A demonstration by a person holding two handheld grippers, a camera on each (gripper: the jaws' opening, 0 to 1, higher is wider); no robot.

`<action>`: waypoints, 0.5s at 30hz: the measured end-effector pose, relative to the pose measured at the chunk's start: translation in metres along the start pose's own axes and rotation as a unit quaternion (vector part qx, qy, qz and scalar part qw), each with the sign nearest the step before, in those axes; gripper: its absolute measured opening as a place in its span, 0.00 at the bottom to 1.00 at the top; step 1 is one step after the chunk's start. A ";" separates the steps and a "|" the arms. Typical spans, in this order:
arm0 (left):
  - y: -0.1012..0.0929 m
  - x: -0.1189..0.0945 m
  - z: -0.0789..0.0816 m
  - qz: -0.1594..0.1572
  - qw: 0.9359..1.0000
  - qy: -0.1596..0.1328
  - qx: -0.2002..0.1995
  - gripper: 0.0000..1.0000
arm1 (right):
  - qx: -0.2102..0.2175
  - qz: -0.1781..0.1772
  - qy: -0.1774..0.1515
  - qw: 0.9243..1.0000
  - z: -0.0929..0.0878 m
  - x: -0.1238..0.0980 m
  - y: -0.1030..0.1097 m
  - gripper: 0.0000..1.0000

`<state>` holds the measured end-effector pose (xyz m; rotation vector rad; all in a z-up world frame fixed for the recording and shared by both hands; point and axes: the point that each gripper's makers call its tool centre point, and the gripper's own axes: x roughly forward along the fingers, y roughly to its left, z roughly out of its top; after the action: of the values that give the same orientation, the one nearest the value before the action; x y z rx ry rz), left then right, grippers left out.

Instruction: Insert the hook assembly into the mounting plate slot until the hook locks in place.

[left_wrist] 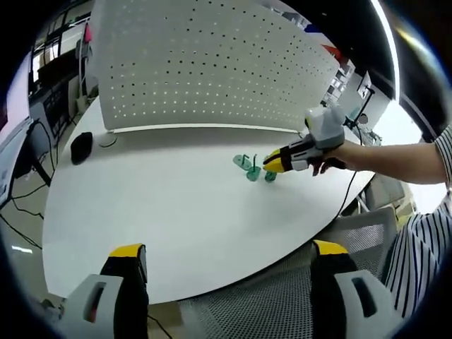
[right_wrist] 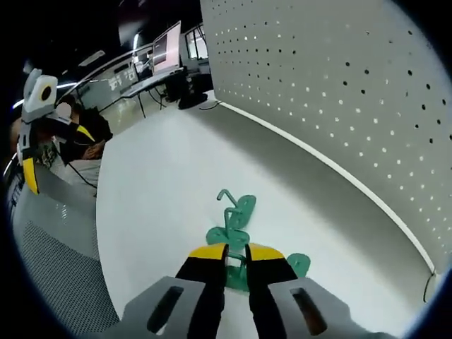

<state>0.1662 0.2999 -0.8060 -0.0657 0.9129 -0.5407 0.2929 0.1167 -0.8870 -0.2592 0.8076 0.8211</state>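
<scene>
Three green plastic hook pieces (left_wrist: 253, 171) lie close together on the white round table (left_wrist: 162, 205), right of its middle. My right gripper (left_wrist: 270, 164), held by a hand, reaches them from the right. In the right gripper view its yellow-tipped jaws (right_wrist: 236, 252) stand nearly together over the pile, with a green hook piece (right_wrist: 237, 272) between them; one hook (right_wrist: 240, 209) lies just ahead, another (right_wrist: 299, 265) to the right. My left gripper (left_wrist: 227, 256) hangs wide open at the table's near edge, holding nothing; it also appears far left (right_wrist: 32, 152). A white perforated panel (left_wrist: 212, 63) stands behind the table.
A black mouse-like object (left_wrist: 81, 147) and a small white round item (left_wrist: 107, 139) sit at the table's far left. A grey mesh chair (left_wrist: 282, 304) stands under the near edge. Desks with monitors (right_wrist: 166, 49) lie beyond the table. A striped sleeve (left_wrist: 424, 240) is at right.
</scene>
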 end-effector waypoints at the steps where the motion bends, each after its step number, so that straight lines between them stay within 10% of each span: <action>1: 0.000 0.000 0.000 0.000 1.000 0.000 0.000 0.98 | 0.002 0.002 0.002 1.000 0.000 0.000 0.000 0.07; 15: -0.002 0.003 0.002 -0.005 1.000 0.002 0.006 0.98 | 0.022 0.006 0.011 1.000 -0.002 0.001 0.007 0.06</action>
<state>0.1681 0.2963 -0.8060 -0.0589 0.9137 -0.5546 0.2872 0.1212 -0.8882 -0.2254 0.8464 0.8115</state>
